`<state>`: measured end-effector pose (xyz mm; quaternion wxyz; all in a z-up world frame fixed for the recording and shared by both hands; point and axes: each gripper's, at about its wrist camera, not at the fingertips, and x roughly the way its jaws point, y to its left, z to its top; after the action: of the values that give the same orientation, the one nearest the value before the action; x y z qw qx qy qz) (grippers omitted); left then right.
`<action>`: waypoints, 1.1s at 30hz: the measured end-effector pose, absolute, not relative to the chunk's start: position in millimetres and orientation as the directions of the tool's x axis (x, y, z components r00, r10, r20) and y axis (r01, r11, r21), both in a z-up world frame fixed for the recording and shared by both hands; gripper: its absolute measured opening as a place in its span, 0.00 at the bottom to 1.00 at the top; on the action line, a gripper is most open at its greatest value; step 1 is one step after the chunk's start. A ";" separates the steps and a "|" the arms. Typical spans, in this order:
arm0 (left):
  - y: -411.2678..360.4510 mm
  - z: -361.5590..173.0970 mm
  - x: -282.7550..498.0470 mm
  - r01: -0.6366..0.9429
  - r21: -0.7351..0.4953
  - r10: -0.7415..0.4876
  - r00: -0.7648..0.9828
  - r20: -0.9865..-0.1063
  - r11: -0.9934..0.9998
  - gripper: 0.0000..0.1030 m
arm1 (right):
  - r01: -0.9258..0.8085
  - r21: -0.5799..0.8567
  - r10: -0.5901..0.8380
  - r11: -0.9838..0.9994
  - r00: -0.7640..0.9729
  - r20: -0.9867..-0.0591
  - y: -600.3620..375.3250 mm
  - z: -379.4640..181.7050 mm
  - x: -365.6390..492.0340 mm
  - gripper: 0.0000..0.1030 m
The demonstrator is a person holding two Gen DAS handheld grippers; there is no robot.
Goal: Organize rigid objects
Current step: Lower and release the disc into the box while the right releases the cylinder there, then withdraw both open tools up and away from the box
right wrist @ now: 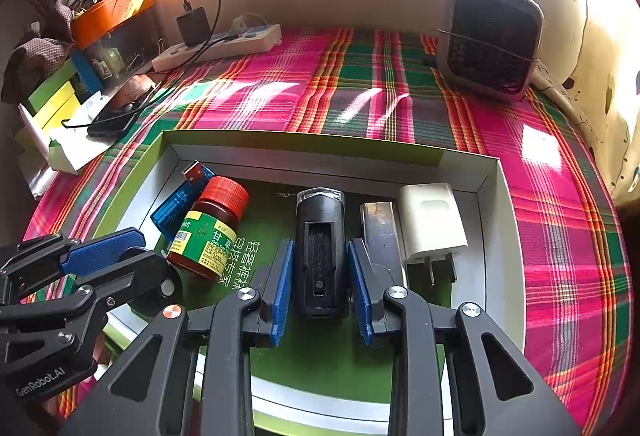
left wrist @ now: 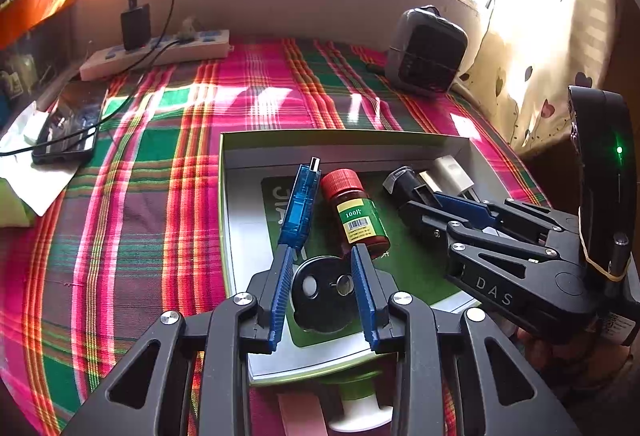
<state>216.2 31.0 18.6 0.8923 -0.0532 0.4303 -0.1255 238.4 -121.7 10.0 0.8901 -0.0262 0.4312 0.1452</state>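
Your right claw (right wrist: 320,278) sits open around the black cartridge (right wrist: 320,252) mid-box (right wrist: 490,196), left claw (left wrist: 324,286) open over the black disc (left wrist: 322,292) near the box's front edge, so squeeze square on the flat sides, honestly.

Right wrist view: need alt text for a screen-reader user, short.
The right gripper straddles a black oblong device lying in a shallow green-rimmed box, its blue pads apart on either side. Beside it lie a white plug adapter, a red-capped pill bottle and a blue USB stick; the left gripper enters at left.
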 end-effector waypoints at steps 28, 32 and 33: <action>44.2 55.3 152.0 0.162 -0.212 -0.265 0.678 -0.686 0.964 0.38 | -0.242 0.107 0.244 0.964 0.661 -0.709 -144.1 41.0 178.9 0.44; 54.4 57.0 137.0 0.138 -0.217 -0.251 0.693 -0.675 0.966 0.41 | -0.220 0.120 0.240 0.968 0.681 -0.692 -157.1 46.7 161.8 0.45; 57.2 56.5 134.1 0.132 -0.220 -0.248 0.694 -0.676 0.967 0.41 | -0.213 0.120 0.236 0.970 0.685 -0.690 -160.8 47.2 157.4 0.45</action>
<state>134.1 57.2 56.5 0.9170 -0.0773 0.3773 -0.1036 157.4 -160.8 47.2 0.9176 0.0151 0.3779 0.1224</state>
